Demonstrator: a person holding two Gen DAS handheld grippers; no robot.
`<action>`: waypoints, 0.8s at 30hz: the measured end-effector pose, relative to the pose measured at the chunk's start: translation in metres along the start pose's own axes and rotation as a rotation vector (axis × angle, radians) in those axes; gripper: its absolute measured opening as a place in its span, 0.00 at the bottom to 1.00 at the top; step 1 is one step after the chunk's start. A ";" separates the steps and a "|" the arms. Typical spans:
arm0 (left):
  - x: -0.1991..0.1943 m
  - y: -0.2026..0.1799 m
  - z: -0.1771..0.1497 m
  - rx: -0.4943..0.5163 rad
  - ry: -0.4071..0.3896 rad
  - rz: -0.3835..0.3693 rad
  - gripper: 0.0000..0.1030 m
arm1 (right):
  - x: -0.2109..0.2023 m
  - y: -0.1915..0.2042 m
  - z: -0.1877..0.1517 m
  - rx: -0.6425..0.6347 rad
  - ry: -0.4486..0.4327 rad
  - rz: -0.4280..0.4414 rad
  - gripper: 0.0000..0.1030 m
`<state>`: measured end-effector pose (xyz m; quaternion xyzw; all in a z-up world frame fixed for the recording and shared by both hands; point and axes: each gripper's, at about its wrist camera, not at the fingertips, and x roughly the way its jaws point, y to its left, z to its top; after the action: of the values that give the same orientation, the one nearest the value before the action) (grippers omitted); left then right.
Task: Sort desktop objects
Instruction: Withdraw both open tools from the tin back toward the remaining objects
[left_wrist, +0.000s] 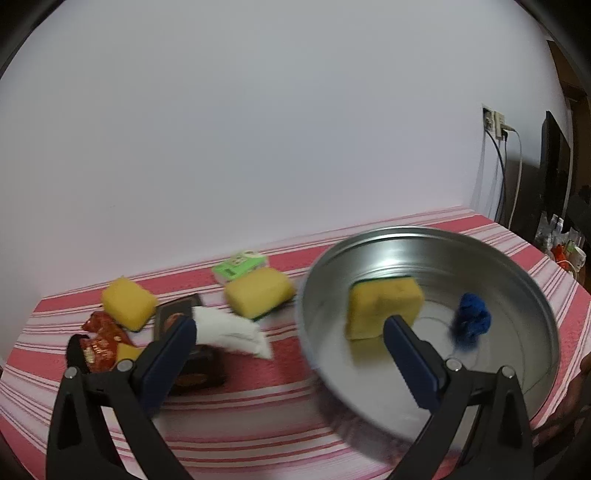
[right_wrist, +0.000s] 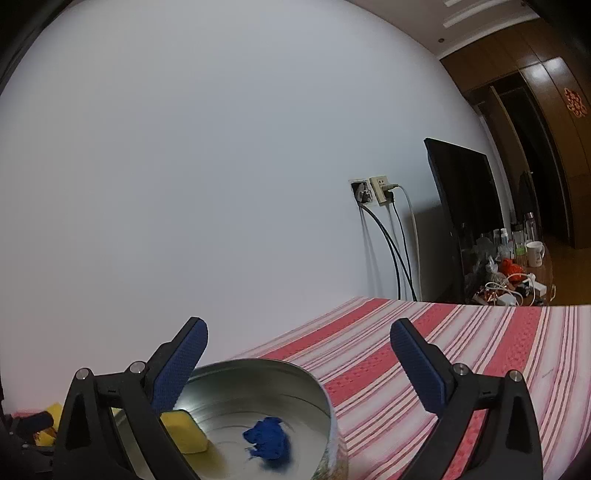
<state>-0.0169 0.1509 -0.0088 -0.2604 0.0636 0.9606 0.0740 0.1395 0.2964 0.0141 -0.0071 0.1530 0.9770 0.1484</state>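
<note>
The bench (left_wrist: 258, 413) was covered by a cloth striped in red, pink and white, and its far edge ran along a plain white wall (left_wrist: 258, 129). Near the bench's right far corner a wall socket (right_wrist: 373, 190) held plugs whose cables (right_wrist: 399, 254) hung down behind the edge; past that corner stood a dark flat screen (right_wrist: 461, 206), a cluttered side surface with a white mug (right_wrist: 535, 253), and brown wooden doors (right_wrist: 546, 122). A round metal tin (left_wrist: 524, 280) sat toward the right side of the bench, holding a yellow sponge (left_wrist: 384, 306) and a crumpled blue cloth (left_wrist: 471, 319), apart from each other on the tin's floor. Left of the tin, a second yellow sponge (left_wrist: 258, 295) lay just in front of a green tissue packet (left_wrist: 240, 266) near the far edge, and a third yellow sponge (left_wrist: 127, 302) lay toward the left far corner. Beside that were red snack wrappers (left_wrist: 101, 339), a white crumpled paper (left_wrist: 232, 332) and a dark packet (left_wrist: 199, 373). The left claw (left_wrist: 291, 328) was spread wide with nothing gripped, one finger over the wrappers and the other over the tin. The right claw (right_wrist: 299, 339) also stood wide apart and empty, hovering by the tin's near rim.
</note>
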 end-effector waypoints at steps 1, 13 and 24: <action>-0.001 0.009 -0.001 -0.007 0.002 0.007 0.99 | -0.001 0.002 0.000 0.006 0.001 0.005 0.98; 0.002 0.087 -0.018 -0.064 0.025 0.099 0.99 | -0.024 0.060 -0.025 -0.046 0.088 0.149 0.98; 0.003 0.143 -0.027 -0.078 0.030 0.147 0.99 | -0.040 0.113 -0.048 -0.101 0.165 0.252 0.98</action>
<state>-0.0313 0.0062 -0.0213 -0.2719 0.0460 0.9612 -0.0077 0.1433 0.1682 0.0043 -0.0757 0.1149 0.9904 0.0108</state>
